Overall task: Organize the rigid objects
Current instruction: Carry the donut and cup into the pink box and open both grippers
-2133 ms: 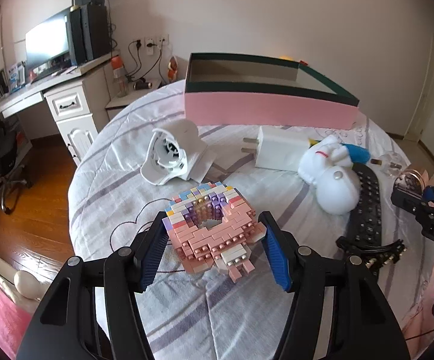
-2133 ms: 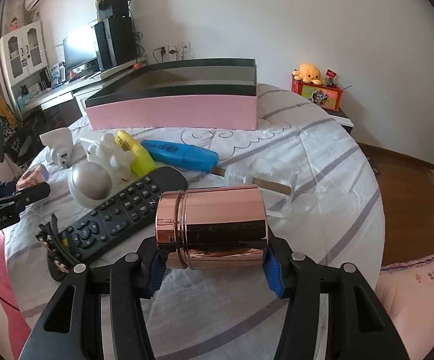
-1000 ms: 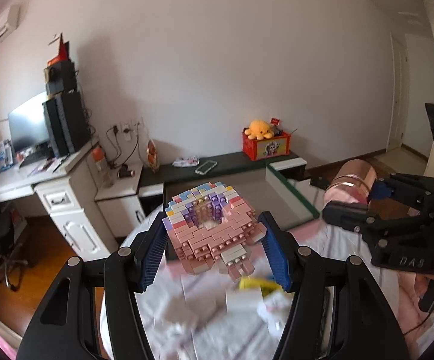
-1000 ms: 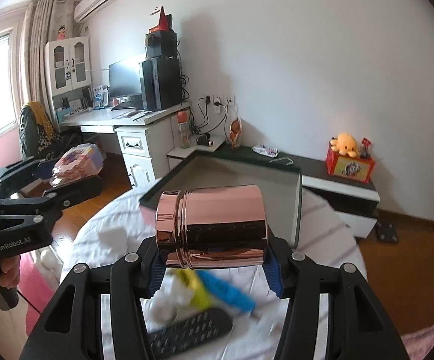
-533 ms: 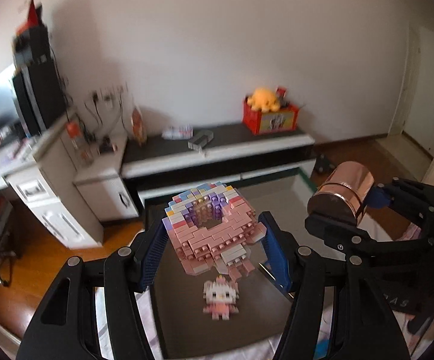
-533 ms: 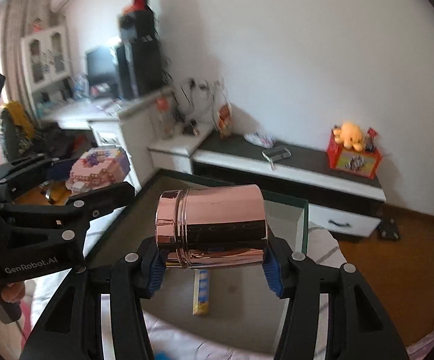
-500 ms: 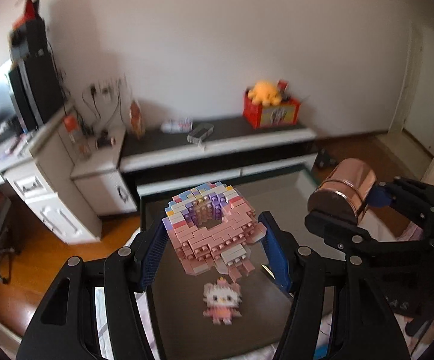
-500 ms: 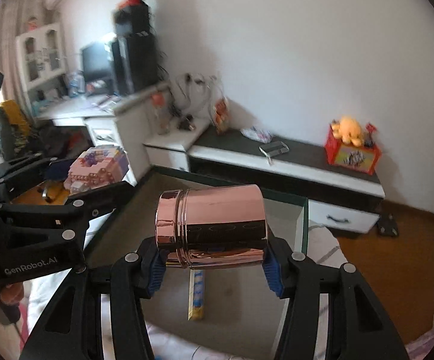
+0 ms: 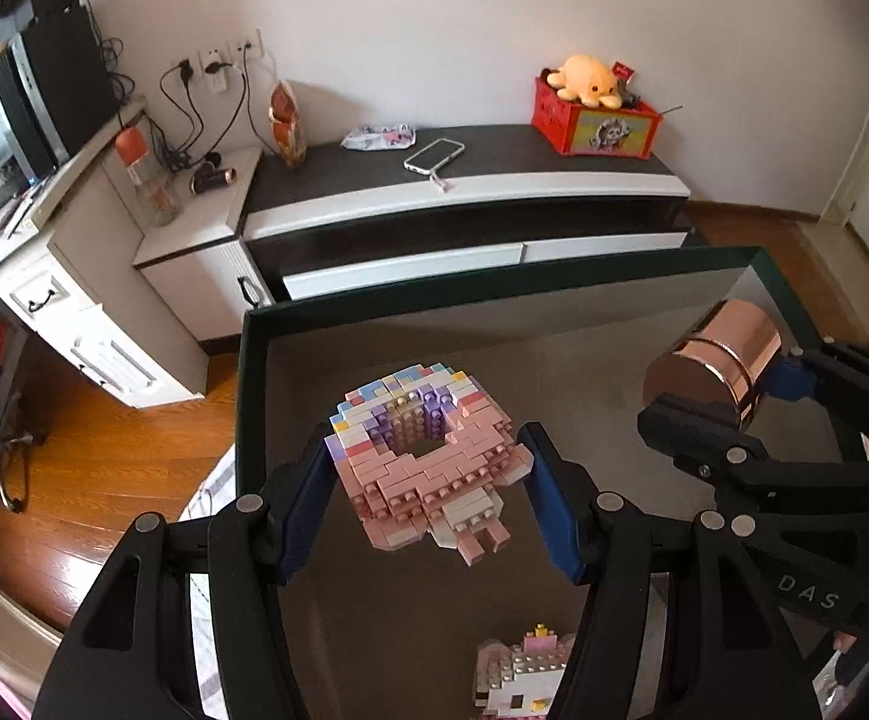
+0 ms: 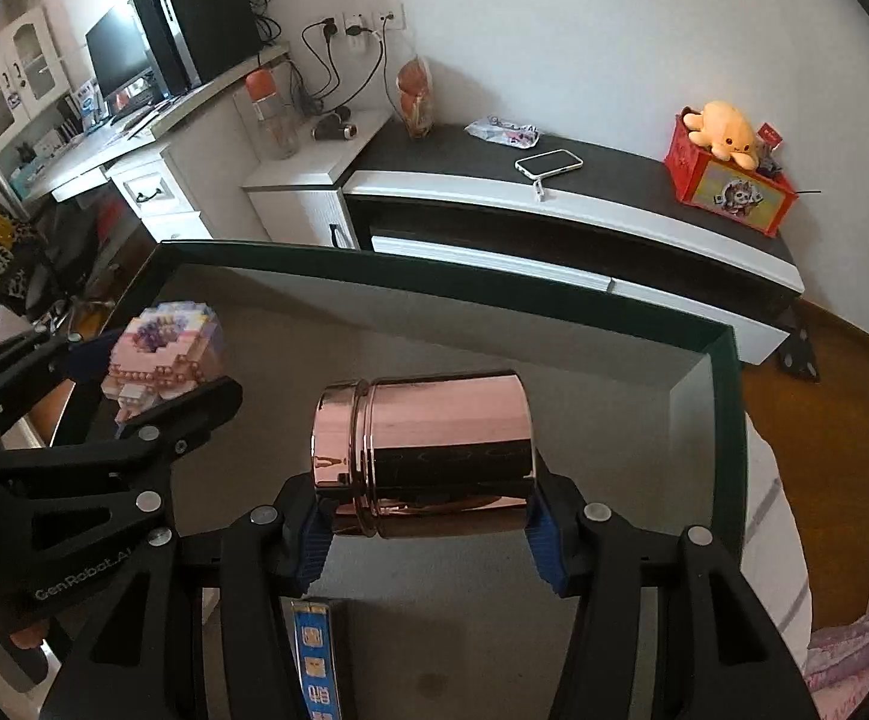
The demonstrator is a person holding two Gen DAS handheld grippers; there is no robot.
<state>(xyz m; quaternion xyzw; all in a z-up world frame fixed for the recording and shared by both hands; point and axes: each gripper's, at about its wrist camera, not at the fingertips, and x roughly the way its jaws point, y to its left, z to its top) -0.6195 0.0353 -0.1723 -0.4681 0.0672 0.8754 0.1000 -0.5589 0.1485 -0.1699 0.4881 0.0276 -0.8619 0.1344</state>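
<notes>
Both loads now overhang box; "GenRobot.AI", "DAS".

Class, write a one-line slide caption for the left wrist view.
Left tongs hold a pink brick donut over the dark box; right tongs carry a copper canister.

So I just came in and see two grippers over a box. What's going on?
A person is tidying items into the green-rimmed box. The left gripper holds a pink brick-built donut above the box floor; the right gripper holds a rose-gold canister sideways over it. A brick-built cat figure and a blue strip-shaped item already lie inside.
</notes>
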